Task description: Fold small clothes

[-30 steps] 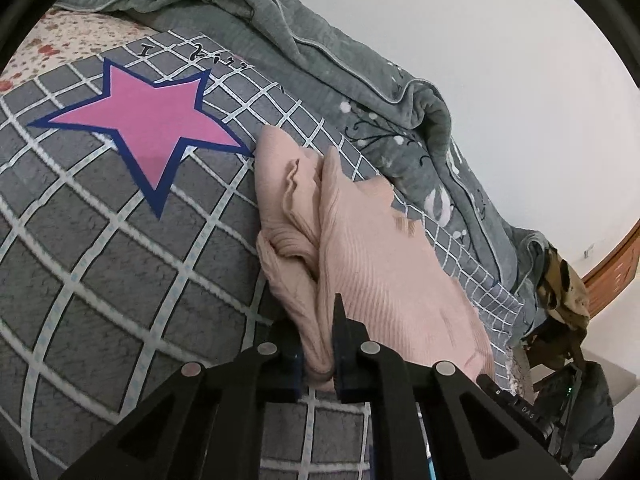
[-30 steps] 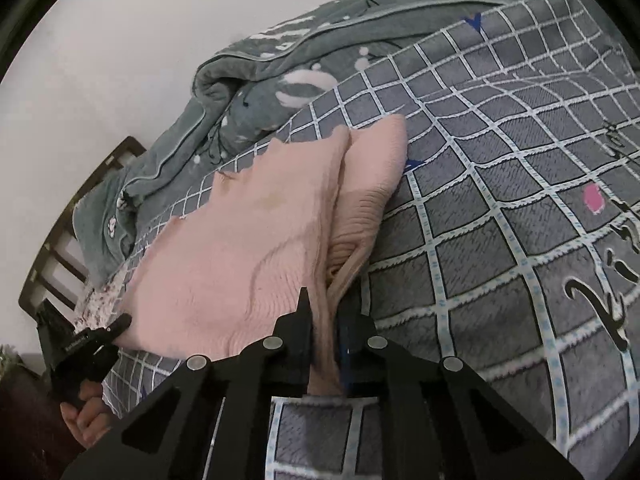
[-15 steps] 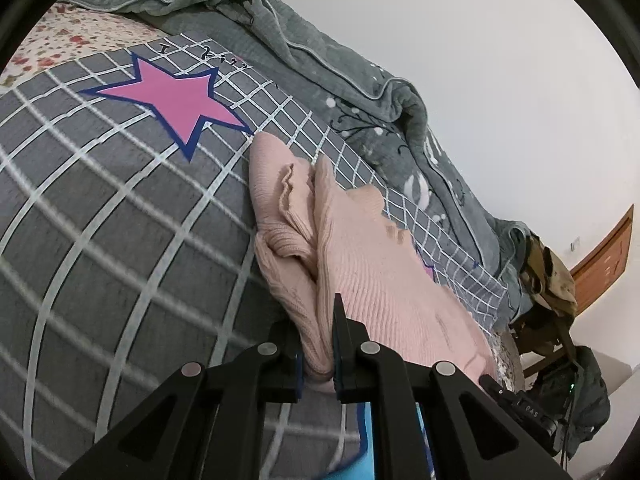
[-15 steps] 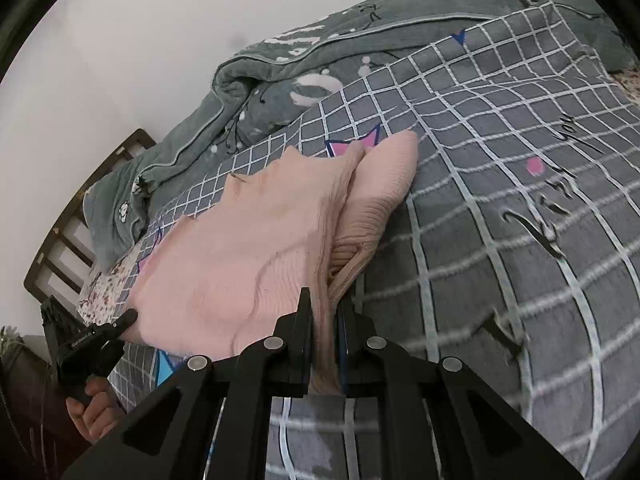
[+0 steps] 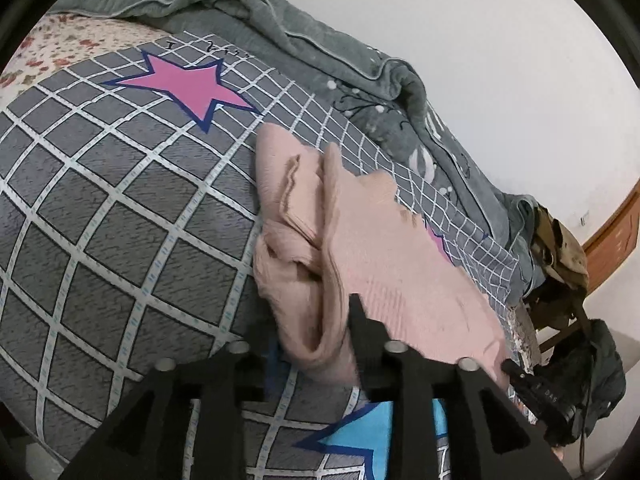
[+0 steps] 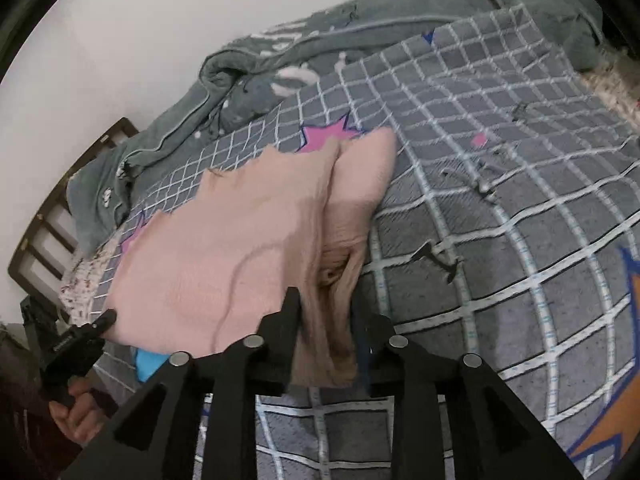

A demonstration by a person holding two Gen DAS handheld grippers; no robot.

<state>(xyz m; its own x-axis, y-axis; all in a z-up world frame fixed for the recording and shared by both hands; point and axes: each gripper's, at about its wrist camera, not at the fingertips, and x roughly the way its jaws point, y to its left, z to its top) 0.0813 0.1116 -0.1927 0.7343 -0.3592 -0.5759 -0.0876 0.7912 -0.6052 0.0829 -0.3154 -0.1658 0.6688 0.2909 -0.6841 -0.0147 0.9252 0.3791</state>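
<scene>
Left wrist: my left tongs (image 5: 316, 344) and right tongs (image 6: 326, 344) both gape, released around the sweater (image 5: 384, 272) hem; withdraw straight, no snagging.

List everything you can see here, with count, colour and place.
sweater: one, pink, folded, on the blanket
blanket: one, grey with white checks, across the bed
pink star: printed on the blanket, beyond the sweater
blue star: printed on the blanket, near the tools
quilt: one, grey-green, bunched along the wall
sheet: one, floral, under the blanket's edge
bed rail: one, dark wood, at the bed's end
left tool: black, open around the sweater's fold
right tool: black, open around the sweater's edge
hand: one, holding the left tool
</scene>
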